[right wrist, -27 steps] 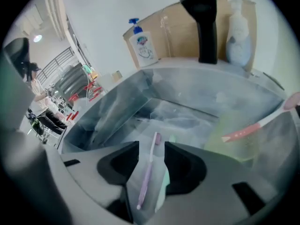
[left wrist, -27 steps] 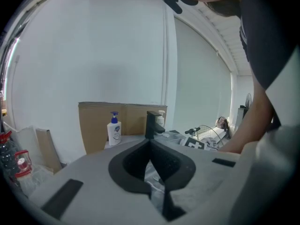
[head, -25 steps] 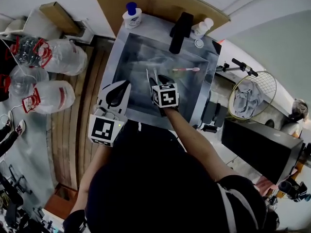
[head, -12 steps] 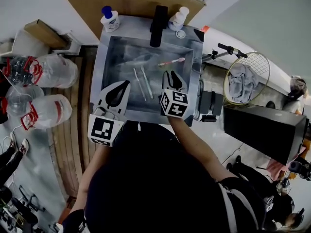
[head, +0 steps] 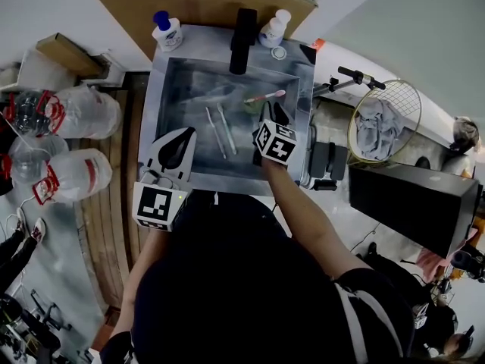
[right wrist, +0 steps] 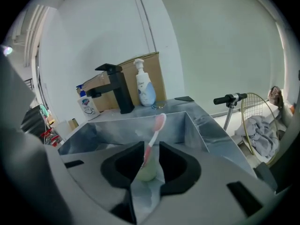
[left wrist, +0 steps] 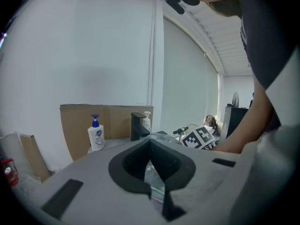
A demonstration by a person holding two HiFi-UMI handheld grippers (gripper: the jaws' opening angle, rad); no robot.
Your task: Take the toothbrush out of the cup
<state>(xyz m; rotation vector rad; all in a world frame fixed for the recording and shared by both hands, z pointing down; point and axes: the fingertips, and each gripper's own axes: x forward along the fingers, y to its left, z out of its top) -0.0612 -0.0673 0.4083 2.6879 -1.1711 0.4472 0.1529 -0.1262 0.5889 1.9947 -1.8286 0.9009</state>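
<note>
Pink toothbrush (right wrist: 157, 125) leaned in a pale green cup (right wrist: 146, 172) in the steel sink (head: 159, 97), framed between the right tongs (right wrist: 151, 143), jaws apart after just closing partway; pinching the handle above the rim looked wisest, the empty left tongs (left wrist: 149, 138), tips together, steadying the cup

No readable text (bottle labels (right wrist: 146, 92) blurred).

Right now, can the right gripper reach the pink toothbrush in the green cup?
Probably yes. The pink toothbrush in its pale green cup stands between the right gripper's jaws, which have just been closing; nothing blocks it.
</note>
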